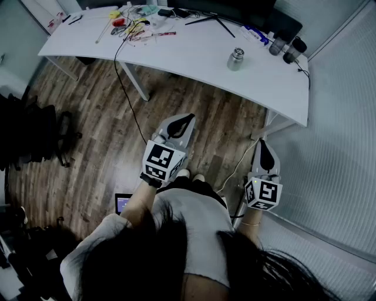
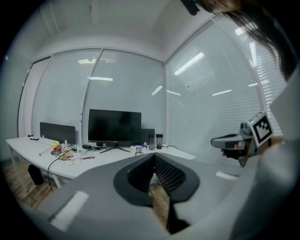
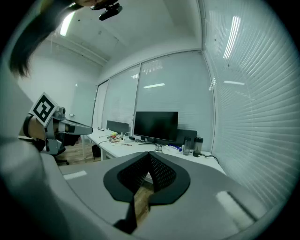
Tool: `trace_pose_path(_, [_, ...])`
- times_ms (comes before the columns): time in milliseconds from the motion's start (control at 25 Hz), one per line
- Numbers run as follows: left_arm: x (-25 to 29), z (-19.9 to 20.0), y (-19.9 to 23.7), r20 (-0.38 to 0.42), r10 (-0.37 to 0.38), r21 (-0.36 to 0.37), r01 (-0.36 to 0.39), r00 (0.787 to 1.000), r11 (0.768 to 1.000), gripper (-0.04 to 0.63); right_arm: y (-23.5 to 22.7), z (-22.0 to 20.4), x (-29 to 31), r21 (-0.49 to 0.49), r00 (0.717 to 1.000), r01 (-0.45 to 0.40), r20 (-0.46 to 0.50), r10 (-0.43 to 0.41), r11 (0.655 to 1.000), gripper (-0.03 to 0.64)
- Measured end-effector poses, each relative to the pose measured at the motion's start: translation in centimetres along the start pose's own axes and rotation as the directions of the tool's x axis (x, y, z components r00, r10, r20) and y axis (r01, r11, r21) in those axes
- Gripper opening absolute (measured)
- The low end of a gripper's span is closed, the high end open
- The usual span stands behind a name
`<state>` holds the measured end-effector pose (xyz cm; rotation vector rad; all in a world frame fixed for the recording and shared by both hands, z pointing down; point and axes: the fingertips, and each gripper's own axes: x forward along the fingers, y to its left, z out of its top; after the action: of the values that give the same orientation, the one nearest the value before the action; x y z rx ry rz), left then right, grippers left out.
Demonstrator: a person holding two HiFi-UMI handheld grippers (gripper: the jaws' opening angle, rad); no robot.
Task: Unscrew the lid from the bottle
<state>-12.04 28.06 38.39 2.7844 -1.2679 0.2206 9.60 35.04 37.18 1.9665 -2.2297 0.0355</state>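
A small metal bottle (image 1: 235, 59) with a lid stands upright on the white table (image 1: 194, 56), towards its right end. Both grippers hang over the wooden floor, well short of the table. My left gripper (image 1: 188, 118) is shut with nothing between its jaws, and so is my right gripper (image 1: 262, 143). In the left gripper view the bottle (image 2: 138, 150) shows far off, just beyond the closed tips of the left gripper (image 2: 153, 156). In the right gripper view the bottle (image 3: 158, 148) stands far behind the closed right gripper (image 3: 149, 153).
A dark monitor (image 1: 235, 9) and two dark cups (image 1: 286, 48) stand at the table's back right. Cables and small tools (image 1: 132, 26) lie on its left part. A cable (image 1: 126, 88) runs down to the floor. Blinds (image 1: 346, 147) line the right side; dark chairs (image 1: 35, 135) stand left.
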Motion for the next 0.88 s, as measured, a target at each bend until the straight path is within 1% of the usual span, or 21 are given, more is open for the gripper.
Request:
trace_pose_path(160, [0.0, 0.0, 0.1, -0.002, 0.006, -0.002, -0.006, 1.000, 1.000, 0.058, 0.2, -0.1, 0.0, 0.001, 1.000, -0.004, -0.008, 0.004, 1.000, 0.003])
trace_pose_path(400, [0.2, 0.4, -0.2, 0.017, 0.015, 0.000, -0.015, 1.000, 1.000, 0.060, -0.7, 0.1, -0.1, 0.044, 1.000, 0.014, 0.012, -0.015, 0.999, 0.003])
trace_pose_path(520, [0.7, 0.5, -0.6, 0.019, 0.017, 0.002, -0.017, 1.000, 1.000, 0.061, -1.1, 0.2, -0.1, 0.058, 1.000, -0.002, 0.021, 0.001, 0.998, 0.005])
trace_pose_path(680, [1.3, 0.9, -1.6, 0.028, 0.012, -0.013, -0.012, 1.000, 1.000, 0.061, -2.2, 0.4, -0.3, 0.074, 0.999, -0.023, 0.040, 0.020, 0.997, 0.008])
trace_pose_path(720, [1.4, 1.0, -1.8, 0.029, 0.015, -0.015, -0.015, 0.999, 1.000, 0.061, -2.4, 0.3, -0.3, 0.078, 0.999, -0.031, 0.044, 0.027, 0.996, 0.014])
trace_pose_path(800, [1.5, 1.1, -2.1, 0.029, 0.023, -0.018, -0.022, 0.999, 1.000, 0.063, -2.7, 0.3, -0.4, 0.085, 0.998, -0.048, 0.047, 0.044, 0.995, 0.050])
trace_pose_path(880, [1.5, 1.2, -2.3, 0.027, 0.028, -0.019, -0.027, 0.999, 0.999, 0.063, -2.7, 0.2, -0.3, 0.092, 0.997, -0.060, 0.047, 0.056, 0.994, 0.061])
